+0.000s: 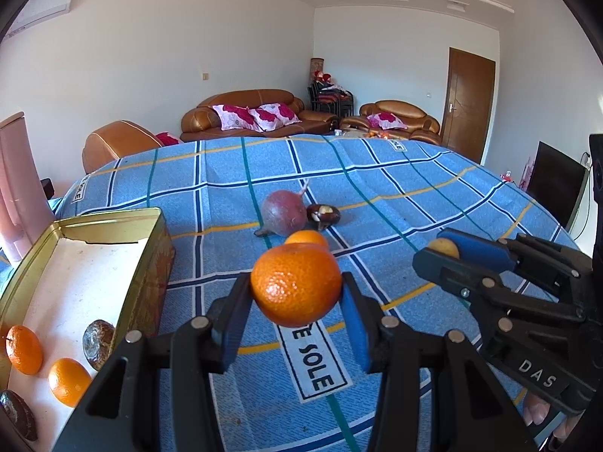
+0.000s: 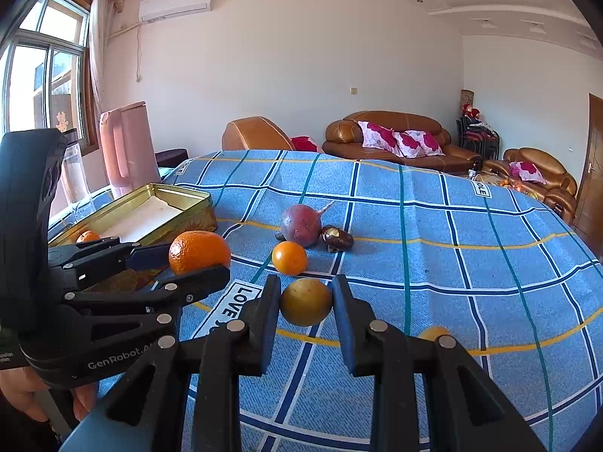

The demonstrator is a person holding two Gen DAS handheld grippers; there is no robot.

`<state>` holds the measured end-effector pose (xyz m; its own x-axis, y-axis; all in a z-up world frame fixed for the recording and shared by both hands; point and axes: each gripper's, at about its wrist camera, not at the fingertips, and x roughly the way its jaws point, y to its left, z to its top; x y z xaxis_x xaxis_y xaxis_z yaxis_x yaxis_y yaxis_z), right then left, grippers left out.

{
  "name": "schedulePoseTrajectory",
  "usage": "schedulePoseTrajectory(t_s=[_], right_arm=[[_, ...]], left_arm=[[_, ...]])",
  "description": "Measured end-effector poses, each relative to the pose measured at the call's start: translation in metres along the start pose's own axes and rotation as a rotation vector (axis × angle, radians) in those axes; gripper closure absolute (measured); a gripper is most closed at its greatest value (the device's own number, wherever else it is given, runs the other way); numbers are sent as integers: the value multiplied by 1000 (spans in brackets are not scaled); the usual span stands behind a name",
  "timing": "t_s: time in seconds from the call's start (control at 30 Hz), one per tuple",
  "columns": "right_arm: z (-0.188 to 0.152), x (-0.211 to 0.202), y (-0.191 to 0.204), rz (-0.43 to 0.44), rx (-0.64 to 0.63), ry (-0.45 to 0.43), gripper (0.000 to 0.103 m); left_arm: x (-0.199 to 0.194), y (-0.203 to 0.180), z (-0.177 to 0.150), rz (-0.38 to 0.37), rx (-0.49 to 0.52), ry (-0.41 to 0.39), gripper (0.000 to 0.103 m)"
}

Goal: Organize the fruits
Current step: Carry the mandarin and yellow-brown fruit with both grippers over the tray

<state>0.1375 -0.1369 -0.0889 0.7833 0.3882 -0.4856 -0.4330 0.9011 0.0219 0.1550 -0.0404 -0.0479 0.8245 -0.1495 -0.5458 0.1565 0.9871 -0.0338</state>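
Note:
My left gripper (image 1: 296, 288) is shut on a large orange mandarin (image 1: 296, 284), held above the blue checked cloth; the same mandarin (image 2: 199, 251) shows at the left of the right wrist view. My right gripper (image 2: 306, 301) is shut on a small yellow-brown fruit (image 2: 306, 301), whose tip (image 1: 446, 247) peeks out between the blue pads at the right of the left wrist view. A gold tin (image 1: 150, 222) at the left holds two small oranges (image 1: 24, 348) and dark brown fruits (image 1: 98, 342). On the cloth lie another orange (image 2: 289, 258), a purple-red round fruit (image 2: 301, 224) and a dark brown fruit (image 2: 337, 239).
The blue checked cloth (image 2: 452, 263) covers the whole table. A pink jug (image 2: 128, 147) stands behind the tin. A yellow fruit (image 2: 433, 333) shows partly behind my right gripper's finger. Brown sofas (image 1: 245, 113) and a door stand in the room beyond.

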Motion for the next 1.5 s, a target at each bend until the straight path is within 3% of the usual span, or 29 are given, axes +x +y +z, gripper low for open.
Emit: schedulePoseTrajectory(t_s=[0.6,1.5], right_arm=[[-1,-12,2,4,-16,-67,73],[-5,-24,5,20,-36,-136,73]], left_arm=[[-23,-7,-3,33,30,-111,55],[-42,-4,-5,58,20,-213,55]])
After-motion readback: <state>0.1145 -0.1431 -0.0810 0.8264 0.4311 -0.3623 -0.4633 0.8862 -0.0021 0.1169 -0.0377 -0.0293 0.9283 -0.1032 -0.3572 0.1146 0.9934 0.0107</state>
